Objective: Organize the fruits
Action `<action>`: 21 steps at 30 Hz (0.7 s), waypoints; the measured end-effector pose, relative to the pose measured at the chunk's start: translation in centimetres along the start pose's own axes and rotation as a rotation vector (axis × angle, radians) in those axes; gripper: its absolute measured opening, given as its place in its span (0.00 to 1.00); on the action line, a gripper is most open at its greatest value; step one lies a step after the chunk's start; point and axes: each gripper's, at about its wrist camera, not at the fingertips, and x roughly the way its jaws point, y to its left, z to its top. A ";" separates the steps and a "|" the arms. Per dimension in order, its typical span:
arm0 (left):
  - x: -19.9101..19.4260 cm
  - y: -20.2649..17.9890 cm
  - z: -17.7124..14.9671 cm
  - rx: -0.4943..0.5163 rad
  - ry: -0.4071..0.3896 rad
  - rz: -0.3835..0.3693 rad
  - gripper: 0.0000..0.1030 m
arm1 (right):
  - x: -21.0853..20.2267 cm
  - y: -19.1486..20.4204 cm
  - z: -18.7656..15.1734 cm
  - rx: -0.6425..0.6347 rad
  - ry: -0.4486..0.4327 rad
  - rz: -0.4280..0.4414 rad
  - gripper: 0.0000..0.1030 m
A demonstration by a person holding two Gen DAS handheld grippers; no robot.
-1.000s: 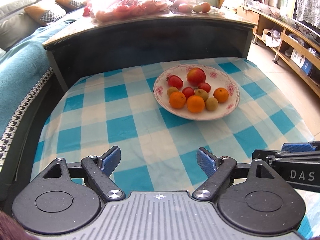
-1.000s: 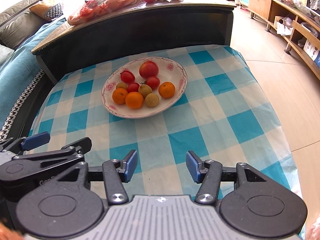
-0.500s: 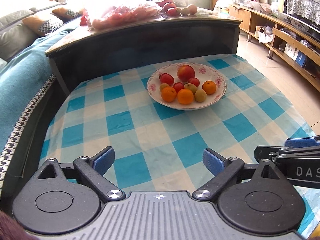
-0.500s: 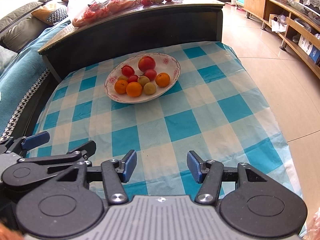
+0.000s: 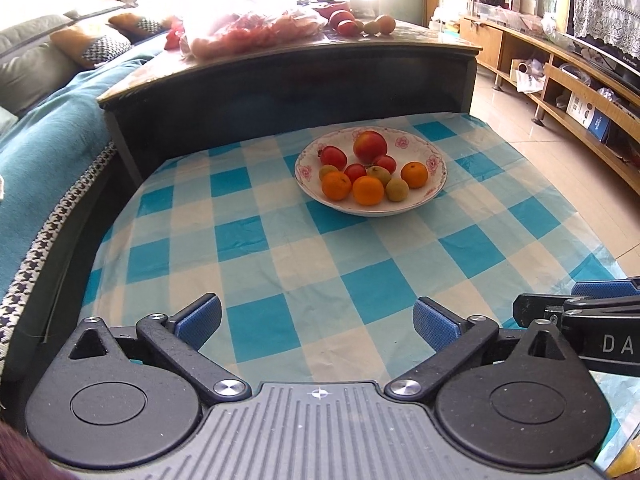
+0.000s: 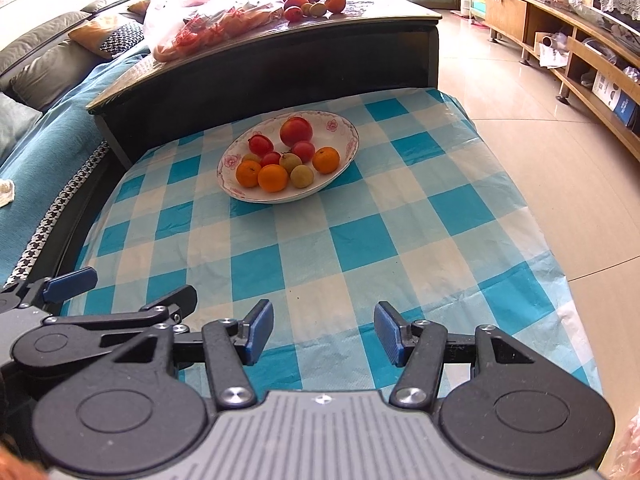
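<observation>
A white flowered plate (image 5: 434, 190) (image 6: 343, 128) holds several fruits: a big red apple (image 5: 370, 146) (image 6: 296, 131), small red fruits, three oranges (image 5: 368, 190) (image 6: 273, 178) and yellow-green fruits. It sits far on the blue-checked cloth (image 5: 304, 248) (image 6: 360, 240). My left gripper (image 5: 316, 322) is open and empty, well short of the plate. My right gripper (image 6: 324, 332) is open and empty, also short of it. Each gripper shows at the edge of the other's view.
A dark raised table (image 5: 280, 76) (image 6: 260, 68) stands behind the cloth, bearing a plastic bag of red fruit (image 5: 256, 34) (image 6: 200, 28) and loose fruits (image 5: 360, 26) (image 6: 316, 6). A teal sofa (image 5: 36, 152) lies left; tiled floor and wooden shelving (image 5: 580, 92) lie right.
Both grippers have drawn back and up from the plate, which now looks smaller and farther. The left jaws have opened a little wider. The fruits have not moved.
</observation>
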 end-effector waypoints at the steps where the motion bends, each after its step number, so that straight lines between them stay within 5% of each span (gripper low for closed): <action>1: 0.0 0.1 0.0 -0.003 0.000 -0.001 1.00 | 0.0 0.0 0.0 0.000 0.002 -0.001 0.58; 21: -1.2 0.7 -0.3 -0.049 -0.011 -0.024 1.00 | -0.7 0.1 -0.7 -0.006 -0.004 -0.001 0.58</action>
